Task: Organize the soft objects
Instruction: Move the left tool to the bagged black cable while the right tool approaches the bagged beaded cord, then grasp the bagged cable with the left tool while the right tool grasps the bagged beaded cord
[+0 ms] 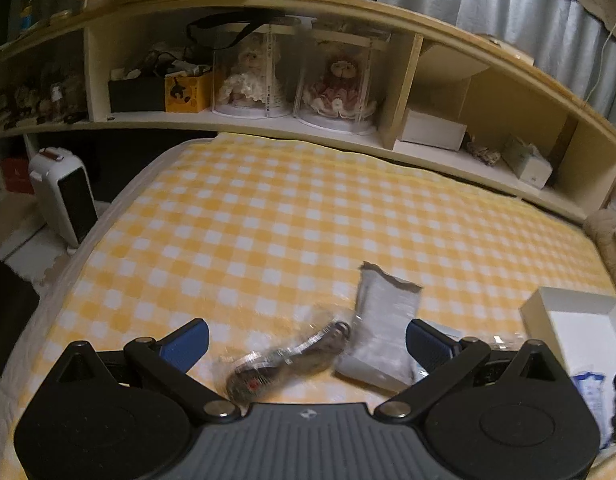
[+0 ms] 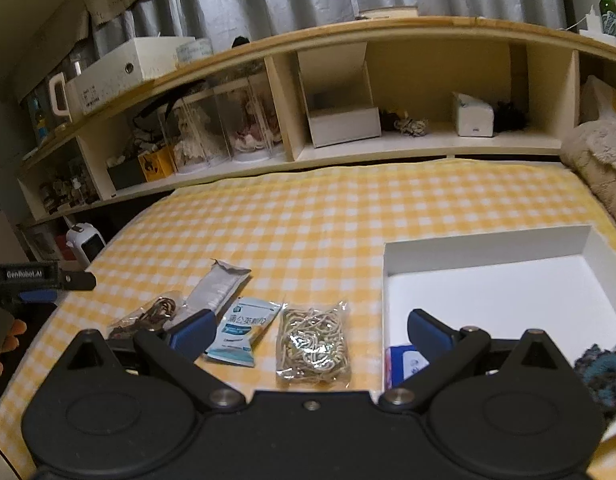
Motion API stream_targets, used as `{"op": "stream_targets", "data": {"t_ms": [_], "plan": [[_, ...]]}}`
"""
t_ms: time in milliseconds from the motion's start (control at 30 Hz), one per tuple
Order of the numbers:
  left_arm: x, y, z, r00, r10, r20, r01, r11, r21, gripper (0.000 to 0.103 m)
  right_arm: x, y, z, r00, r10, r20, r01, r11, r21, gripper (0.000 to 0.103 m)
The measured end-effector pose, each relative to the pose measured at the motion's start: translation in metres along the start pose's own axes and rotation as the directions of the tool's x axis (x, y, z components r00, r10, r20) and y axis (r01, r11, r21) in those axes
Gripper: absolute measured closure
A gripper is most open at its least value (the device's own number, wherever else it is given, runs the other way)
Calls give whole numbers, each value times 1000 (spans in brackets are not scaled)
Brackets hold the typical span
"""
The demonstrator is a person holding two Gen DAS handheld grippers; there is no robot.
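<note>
Both tongs (image 1: pixel 308 340) (image 2: pixel 312 330) gape — four packets (image 2: pixel 314 344) beside white box (image 2: pixel 488 248).

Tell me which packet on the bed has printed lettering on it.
The light-blue sachet, lying between the plain grey pouch and the clear bag of pale cord; the others show no label.

Four packets (image 2: pixel 313 346) on checked blanket (image 2: pixel 328 220); one white box (image 2: pixel 488 250); two cased dolls (image 1: pixel 336 84).
</note>
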State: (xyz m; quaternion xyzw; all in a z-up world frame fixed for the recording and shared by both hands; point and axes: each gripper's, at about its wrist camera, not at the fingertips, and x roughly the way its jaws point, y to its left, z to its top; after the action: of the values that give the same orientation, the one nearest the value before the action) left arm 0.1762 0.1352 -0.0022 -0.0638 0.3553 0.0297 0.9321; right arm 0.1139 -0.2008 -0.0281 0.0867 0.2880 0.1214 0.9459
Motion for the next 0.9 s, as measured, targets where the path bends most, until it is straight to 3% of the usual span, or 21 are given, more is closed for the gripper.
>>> {"op": "stream_targets", "data": {"t_ms": [400, 600, 767, 900], "plan": [[74, 23, 3, 991, 99, -87, -93, 993, 76, 0, 66, 0, -4, 999, 47, 26, -48, 999, 20, 0], [95, 45, -11, 965, 227, -131, -206, 966, 156, 0, 89, -5, -2, 999, 34, 18, -35, 998, 43, 0], [94, 56, -16, 950, 223, -221, -180, 964, 195, 0, 103, -9, -1, 999, 36, -2, -36, 998, 42, 0], [80, 43, -23, 929, 224, -294, -117, 933, 341, 0, 113, -13, -2, 999, 25, -40, -23, 999, 50, 6]]}}
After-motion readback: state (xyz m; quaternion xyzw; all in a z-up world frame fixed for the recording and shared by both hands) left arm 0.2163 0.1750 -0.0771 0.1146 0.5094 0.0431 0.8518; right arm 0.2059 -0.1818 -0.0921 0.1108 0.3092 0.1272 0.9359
